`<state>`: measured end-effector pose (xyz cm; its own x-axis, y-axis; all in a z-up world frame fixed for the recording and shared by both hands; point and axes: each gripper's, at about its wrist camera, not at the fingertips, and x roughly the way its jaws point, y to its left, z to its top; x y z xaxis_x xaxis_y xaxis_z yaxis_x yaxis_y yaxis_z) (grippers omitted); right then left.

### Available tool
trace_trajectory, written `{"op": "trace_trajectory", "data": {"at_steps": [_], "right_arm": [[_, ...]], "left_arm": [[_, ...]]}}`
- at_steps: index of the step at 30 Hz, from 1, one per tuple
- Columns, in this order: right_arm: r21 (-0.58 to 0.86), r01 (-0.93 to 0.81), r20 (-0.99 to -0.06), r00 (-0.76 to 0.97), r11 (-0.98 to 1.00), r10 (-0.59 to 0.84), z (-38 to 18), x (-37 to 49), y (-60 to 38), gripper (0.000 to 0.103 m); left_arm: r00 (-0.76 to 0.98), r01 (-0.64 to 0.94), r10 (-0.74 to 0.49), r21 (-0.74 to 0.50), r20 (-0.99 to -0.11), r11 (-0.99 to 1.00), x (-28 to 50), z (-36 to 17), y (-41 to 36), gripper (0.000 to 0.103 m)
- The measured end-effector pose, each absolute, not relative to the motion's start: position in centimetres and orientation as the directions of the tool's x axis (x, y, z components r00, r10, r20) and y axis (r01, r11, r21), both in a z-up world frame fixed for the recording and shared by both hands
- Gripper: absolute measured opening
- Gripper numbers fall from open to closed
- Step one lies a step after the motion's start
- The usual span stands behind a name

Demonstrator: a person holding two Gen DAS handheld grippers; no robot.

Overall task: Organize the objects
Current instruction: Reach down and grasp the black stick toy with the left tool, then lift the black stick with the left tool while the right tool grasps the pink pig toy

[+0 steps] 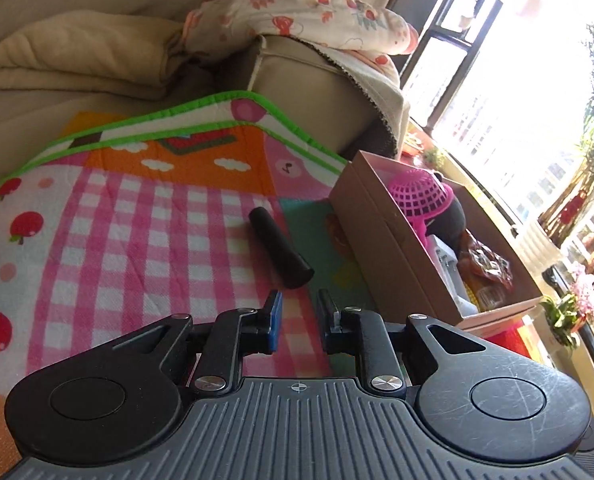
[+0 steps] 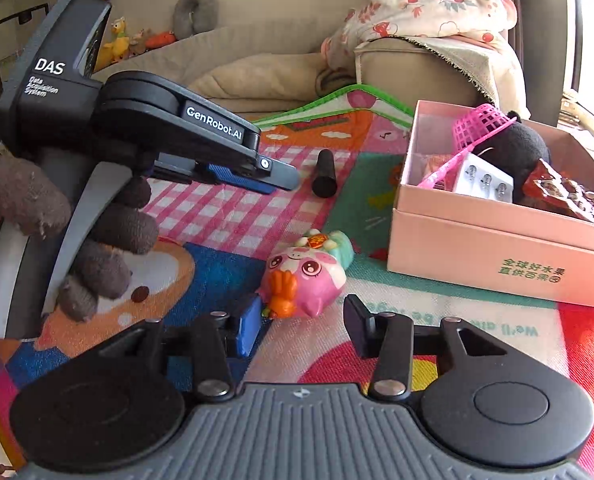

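A black cylinder [image 1: 279, 248] [image 2: 324, 174] lies on the colourful play mat [image 1: 137, 220] [image 2: 225, 216]. My left gripper [image 1: 299, 304] [image 2: 285, 180] hovers just short of its near end, jaws almost together with nothing between them. A pink pig toy [image 2: 309, 276] lies on its side on the mat. My right gripper [image 2: 303, 306] stands open right behind it, fingers either side of the toy's lower end, the right finger clear of it. The open pink box [image 1: 397, 248] [image 2: 477, 252] sits to the right and holds several items.
In the box are a pink mesh basket [image 2: 479, 126], a black plush [image 2: 525, 148], a white battery holder [image 2: 483, 180] and a snack packet [image 2: 569, 196]. A gloved hand [image 2: 109, 240] holds the left gripper. A beige sofa [image 1: 297, 80] with a floral quilt [image 1: 297, 12] borders the mat.
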<state>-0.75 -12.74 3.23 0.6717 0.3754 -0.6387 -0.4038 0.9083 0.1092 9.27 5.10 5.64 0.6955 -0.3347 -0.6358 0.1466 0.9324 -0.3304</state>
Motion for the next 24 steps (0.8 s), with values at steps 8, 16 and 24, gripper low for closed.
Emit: {"op": "trace_trajectory", "data": {"at_steps": [8, 16, 24], "right_arm": [[0.09, -0.32, -0.63, 0.715, 0.943, 0.303, 2.4, -2.9, -16.3, 0.052], [0.053, -0.339, -0.582, 0.754, 0.939, 0.305, 2.7, -3.7, -15.8, 0.09], [0.061, -0.337, -0.578, 0.756, 0.94, 0.308, 2.8, -3.8, -15.8, 0.098]], "left_arm": [[0.723, -0.022, -0.251, -0.385, -0.644, 0.923, 14.6, 5.6, 4.5, 0.02], [0.641, -0.122, -0.206, -0.363, -0.739, 0.924, 17.9, 3.2, 2.6, 0.036], [0.66, -0.03, -0.113, -0.176, -0.743, 0.984, 18.4, 3.1, -0.6, 0.038]]}}
